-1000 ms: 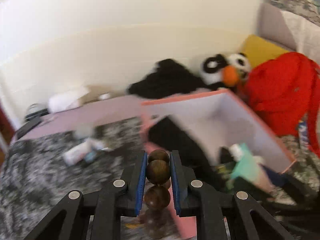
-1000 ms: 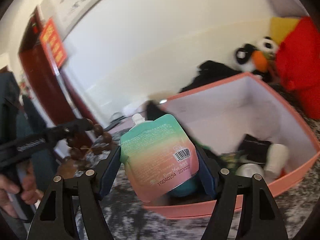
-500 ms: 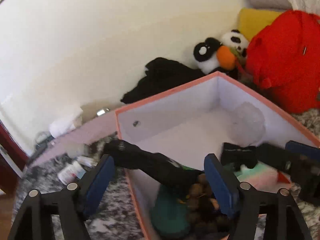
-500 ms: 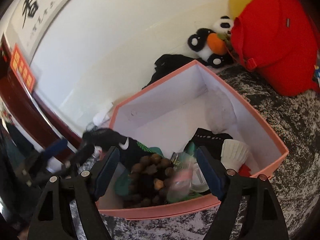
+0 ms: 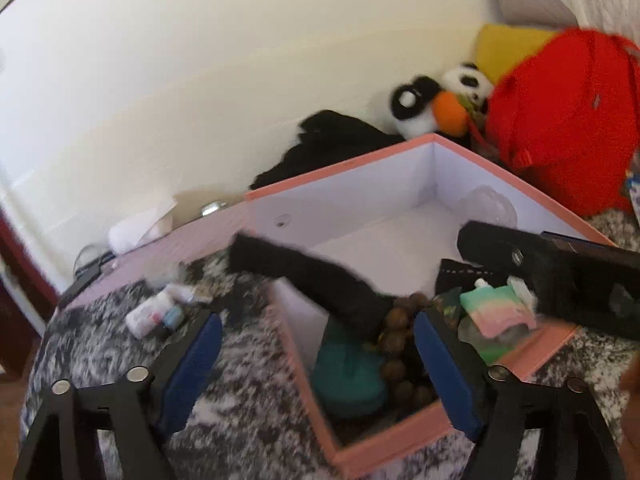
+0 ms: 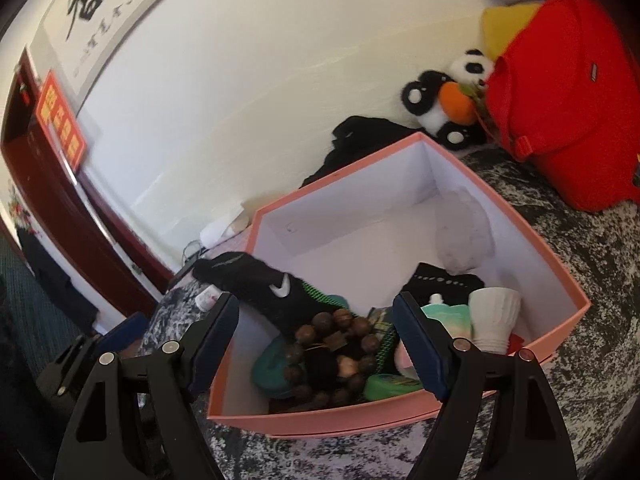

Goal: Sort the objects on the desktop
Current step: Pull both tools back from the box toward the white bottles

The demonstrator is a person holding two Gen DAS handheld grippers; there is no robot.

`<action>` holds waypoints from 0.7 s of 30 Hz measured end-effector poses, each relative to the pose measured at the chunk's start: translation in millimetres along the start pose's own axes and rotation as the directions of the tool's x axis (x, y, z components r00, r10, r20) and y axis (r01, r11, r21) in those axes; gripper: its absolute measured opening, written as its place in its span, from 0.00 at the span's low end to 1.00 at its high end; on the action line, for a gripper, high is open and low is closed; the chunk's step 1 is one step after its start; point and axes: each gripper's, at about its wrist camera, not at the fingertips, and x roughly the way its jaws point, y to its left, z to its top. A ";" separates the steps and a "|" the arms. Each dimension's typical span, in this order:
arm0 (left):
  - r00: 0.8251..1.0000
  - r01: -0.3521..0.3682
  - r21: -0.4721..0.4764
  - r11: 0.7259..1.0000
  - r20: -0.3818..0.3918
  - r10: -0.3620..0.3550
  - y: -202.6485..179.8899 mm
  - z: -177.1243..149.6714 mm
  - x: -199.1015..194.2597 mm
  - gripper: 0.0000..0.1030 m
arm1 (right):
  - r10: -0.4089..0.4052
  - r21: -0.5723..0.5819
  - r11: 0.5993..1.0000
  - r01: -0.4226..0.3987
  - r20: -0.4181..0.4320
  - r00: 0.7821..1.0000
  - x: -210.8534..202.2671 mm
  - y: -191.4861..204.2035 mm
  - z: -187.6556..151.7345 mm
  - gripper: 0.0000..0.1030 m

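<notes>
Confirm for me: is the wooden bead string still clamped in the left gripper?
No, the left gripper stands open and the bead string lies inside the pink box.

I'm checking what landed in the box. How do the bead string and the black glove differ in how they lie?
The bead string lies wholly inside the box, bunched in a heap; the black glove drapes over the box's left wall, its fingers hanging outside. The beads are brown, round and glossy; the glove is soft black fabric with a white logo. Both sit at the box's near left corner, touching each other.

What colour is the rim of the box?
Salmon pink; the box rim shows best in the right wrist view, around white inner walls.
</notes>
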 end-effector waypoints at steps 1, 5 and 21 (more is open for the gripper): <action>1.000 -0.006 -0.043 0.999 0.004 0.006 12.2 -11.6 -7.8 0.90 | 0.002 -0.010 1.000 -0.002 -0.002 1.000 0.5 4.9 -1.4 0.81; 0.998 -0.066 -0.174 0.983 -0.028 0.062 59.5 -59.0 -22.0 0.91 | 0.010 -0.057 0.998 -0.011 -0.020 1.000 6.6 27.1 -9.3 0.81; 0.964 -0.253 -0.358 0.899 -0.176 0.201 193.5 -150.7 10.0 0.91 | 0.100 -0.258 0.958 -0.124 -0.104 0.990 71.6 167.9 -59.6 0.81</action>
